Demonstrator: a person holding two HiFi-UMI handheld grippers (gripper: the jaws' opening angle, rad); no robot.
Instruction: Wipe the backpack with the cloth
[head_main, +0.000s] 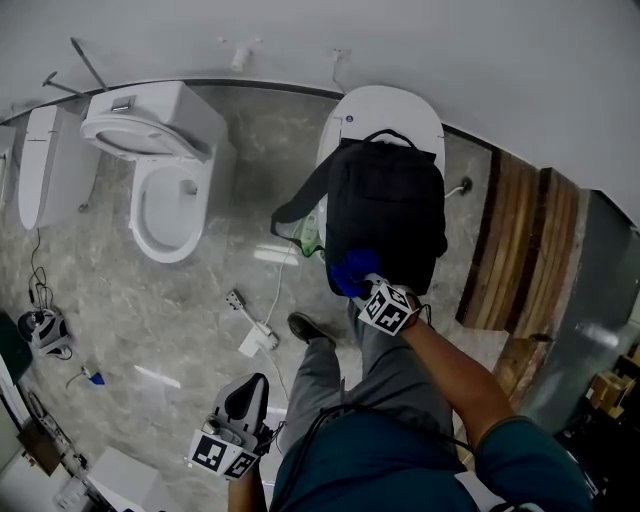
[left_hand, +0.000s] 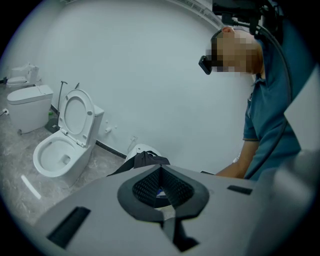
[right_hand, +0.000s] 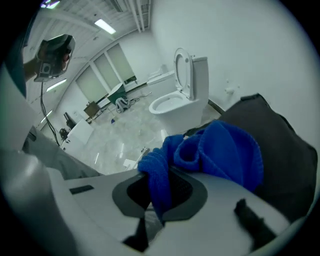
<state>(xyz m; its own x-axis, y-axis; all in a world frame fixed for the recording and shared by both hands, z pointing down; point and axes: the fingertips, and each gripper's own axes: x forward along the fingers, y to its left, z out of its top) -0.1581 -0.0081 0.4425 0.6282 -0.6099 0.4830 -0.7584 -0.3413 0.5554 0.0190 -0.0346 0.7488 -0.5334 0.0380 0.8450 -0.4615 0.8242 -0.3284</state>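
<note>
Near: left gripper (head_main: 250, 395), jaws together on nothing, hangs low by the person's leg, well apart from the work. Right gripper (right_hand: 159, 192), clamped on a fold of blue terry cloth (right_hand: 220, 150), is the nearer tool, w/ cloth touching the near-left corner of the backpack (head_main: 385, 215). Backpack: black woven fabric, soft-sided, on a closed white toilet lid (head_main: 385, 105), long axis running away from the gripper, so the wipe path prob. lies forward along the front panel.

Grey marble floor (head_main: 150, 310), white wall (head_main: 450, 50), open toilet (head_main: 160, 215), wooden slats (head_main: 520, 250) beside.
</note>
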